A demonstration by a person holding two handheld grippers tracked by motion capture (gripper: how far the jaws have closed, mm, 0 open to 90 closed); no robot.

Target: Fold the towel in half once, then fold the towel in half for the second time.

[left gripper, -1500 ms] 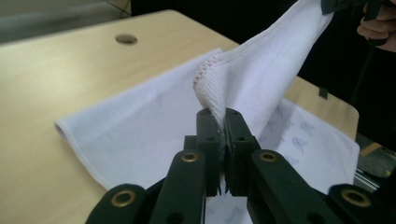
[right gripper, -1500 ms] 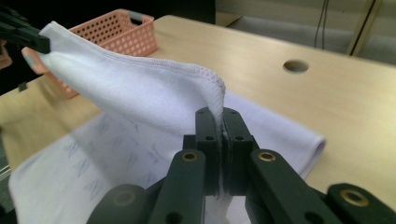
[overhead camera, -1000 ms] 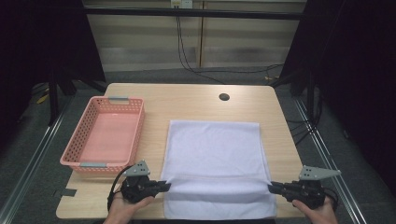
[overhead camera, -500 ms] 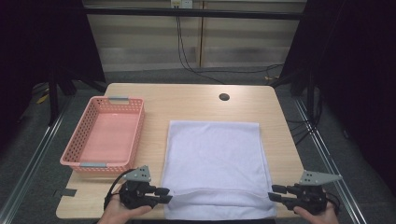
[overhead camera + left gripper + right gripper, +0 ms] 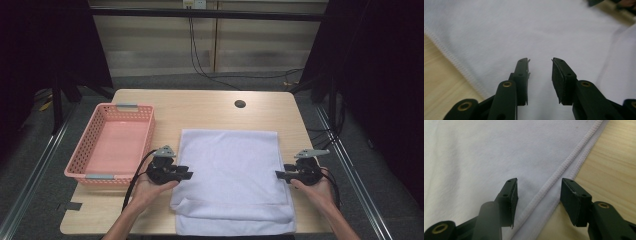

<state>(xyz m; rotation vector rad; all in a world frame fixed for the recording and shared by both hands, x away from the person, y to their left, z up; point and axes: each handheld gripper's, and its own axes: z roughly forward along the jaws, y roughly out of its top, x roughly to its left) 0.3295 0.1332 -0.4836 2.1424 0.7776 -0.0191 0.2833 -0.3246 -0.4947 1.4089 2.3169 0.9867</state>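
A white towel (image 5: 230,170) lies flat on the wooden table (image 5: 210,107), its near end doubled over in a fold (image 5: 232,212). My left gripper (image 5: 187,174) is at the towel's left edge, about halfway along, and points right. Its jaws have just been opening and hover apart over the cloth (image 5: 499,30) with nothing pinched; the left gripper (image 5: 540,61) is open. My right gripper (image 5: 278,175) is at the right edge and points left. The right gripper (image 5: 539,181) is open, its jaws also just widened. The stitched hem (image 5: 564,166) runs between them untouched.
A pink plastic basket (image 5: 80,172) stands left of the towel, close behind my left hand. A small dark hole (image 5: 240,104) marks the table's far side. Bare wood (image 5: 614,165) lies right of the towel.
Both grippers let go of the towel's near edge, leaving it folded over. They then moved away from me along the towel's sides to its middle, with jaws wider apart.
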